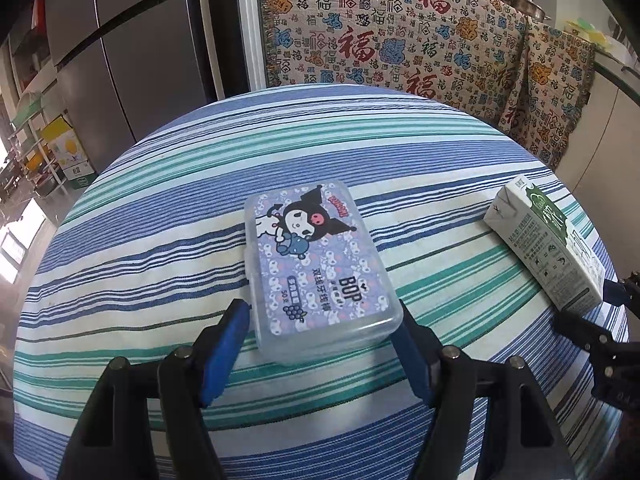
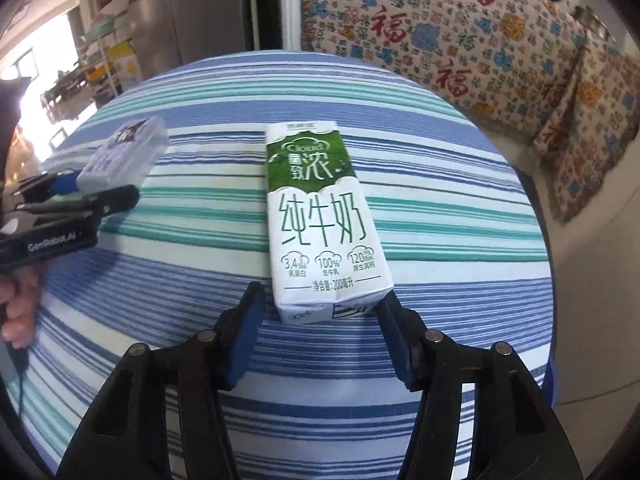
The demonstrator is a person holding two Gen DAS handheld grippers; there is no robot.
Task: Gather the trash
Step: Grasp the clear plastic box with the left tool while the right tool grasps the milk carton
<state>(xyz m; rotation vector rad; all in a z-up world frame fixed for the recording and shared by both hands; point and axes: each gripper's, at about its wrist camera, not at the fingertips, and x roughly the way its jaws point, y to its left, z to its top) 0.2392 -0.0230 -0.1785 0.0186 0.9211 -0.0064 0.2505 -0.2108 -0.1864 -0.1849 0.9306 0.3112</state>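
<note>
A clear plastic floss box with a purple cartoon lid [image 1: 318, 268] lies on the striped-cloth bench [image 1: 160, 208]; a white-and-green milk carton [image 1: 548, 248] lies well to its right.

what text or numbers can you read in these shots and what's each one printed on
"BOP" and "双线牙线棒": lid of the clear plastic floss box; its small count line is too small to read.
"Cloud", "浓", "纯牛奶", "3.4", "100%", "120", "净含量:200毫升": front of the milk carton; its side panel print is too small.
"GenRobot.AI": side of the left gripper.
"福", repeated: patterned blanket behind the table.
</note>
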